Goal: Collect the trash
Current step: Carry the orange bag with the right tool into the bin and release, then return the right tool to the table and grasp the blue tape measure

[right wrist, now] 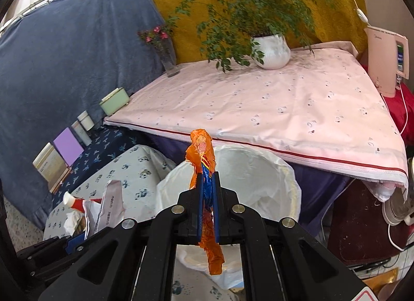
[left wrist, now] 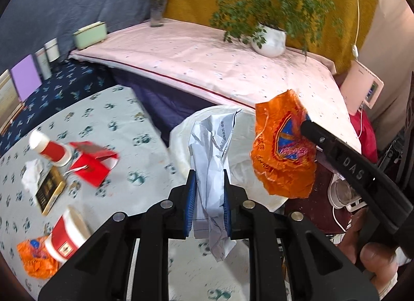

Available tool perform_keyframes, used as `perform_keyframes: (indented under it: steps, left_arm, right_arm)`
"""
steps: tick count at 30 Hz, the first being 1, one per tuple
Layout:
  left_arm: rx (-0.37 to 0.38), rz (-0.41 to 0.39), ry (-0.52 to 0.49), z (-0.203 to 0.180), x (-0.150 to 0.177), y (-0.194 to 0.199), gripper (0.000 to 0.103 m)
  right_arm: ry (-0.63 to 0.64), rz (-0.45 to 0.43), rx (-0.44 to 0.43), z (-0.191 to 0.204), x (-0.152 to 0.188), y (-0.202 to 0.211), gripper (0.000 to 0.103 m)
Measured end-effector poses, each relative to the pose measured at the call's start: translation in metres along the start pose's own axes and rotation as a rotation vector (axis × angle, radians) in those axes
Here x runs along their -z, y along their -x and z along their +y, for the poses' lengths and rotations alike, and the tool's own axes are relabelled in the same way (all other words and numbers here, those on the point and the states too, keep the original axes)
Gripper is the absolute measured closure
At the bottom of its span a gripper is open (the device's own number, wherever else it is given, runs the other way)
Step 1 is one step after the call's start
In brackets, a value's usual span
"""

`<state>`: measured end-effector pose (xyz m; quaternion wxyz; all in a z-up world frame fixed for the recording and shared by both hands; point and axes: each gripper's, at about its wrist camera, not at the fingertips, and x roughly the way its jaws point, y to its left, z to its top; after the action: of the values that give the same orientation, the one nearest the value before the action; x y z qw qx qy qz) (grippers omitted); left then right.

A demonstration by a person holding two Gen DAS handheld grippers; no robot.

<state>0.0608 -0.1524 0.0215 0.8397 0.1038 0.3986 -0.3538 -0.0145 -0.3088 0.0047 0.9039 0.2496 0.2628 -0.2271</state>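
With both grippers loaded, two scraps hang at the lined bin point(right wrist: 258, 171).
Left gripper point(left wrist: 208, 197) clamps crumpled paper point(left wrist: 214, 145); right gripper point(right wrist: 207, 197) pinches an orange wrapper point(right wrist: 203, 156). Cups point(left wrist: 51, 152), a red box point(left wrist: 93, 165) and another wrapper point(left wrist: 35, 257) remain on the table point(left wrist: 129, 124).
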Motion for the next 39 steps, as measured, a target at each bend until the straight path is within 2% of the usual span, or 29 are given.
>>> perform_keyframes:
  steps: [10, 12, 13, 14, 16, 24, 33, 37, 39]
  left_arm:
    - [0.033, 0.029, -0.039, -0.024, -0.018, -0.036, 0.084]
    - [0.037, 0.025, -0.034, -0.025, -0.02, -0.04, 0.083]
    - [0.037, 0.026, -0.026, -0.025, -0.021, -0.044, 0.076]
    - [0.039, 0.03, -0.018, -0.024, -0.022, -0.046, 0.062]
    - [0.037, 0.027, 0.0, -0.022, -0.023, -0.049, 0.054]
    - [0.018, 0.03, 0.003, -0.015, -0.021, -0.052, 0.05]
    - [-0.005, 0.014, 0.042, 0.003, -0.015, -0.037, 0.048]
    - [-0.038, -0.009, 0.069, 0.016, -0.009, -0.024, 0.034]
    - [-0.05, -0.02, 0.079, 0.022, -0.007, -0.017, 0.034]
  right_arm:
    - [-0.032, 0.022, 0.04, -0.02, -0.006, -0.025, 0.096]
    - [-0.039, 0.03, 0.036, -0.022, -0.008, -0.03, 0.092]
    - [-0.046, 0.029, 0.037, -0.023, -0.008, -0.032, 0.092]
    - [-0.049, 0.029, 0.039, -0.024, -0.008, -0.033, 0.091]
    - [-0.051, 0.029, 0.04, -0.025, -0.009, -0.034, 0.089]
    - [-0.051, 0.01, 0.054, -0.026, -0.009, -0.027, 0.076]
    - [-0.026, 0.011, 0.035, -0.013, -0.006, -0.017, 0.074]
    - [-0.002, 0.012, 0.016, 0.001, -0.003, -0.01, 0.07]
    - [0.015, 0.012, 0.002, 0.011, 0.0, -0.006, 0.069]
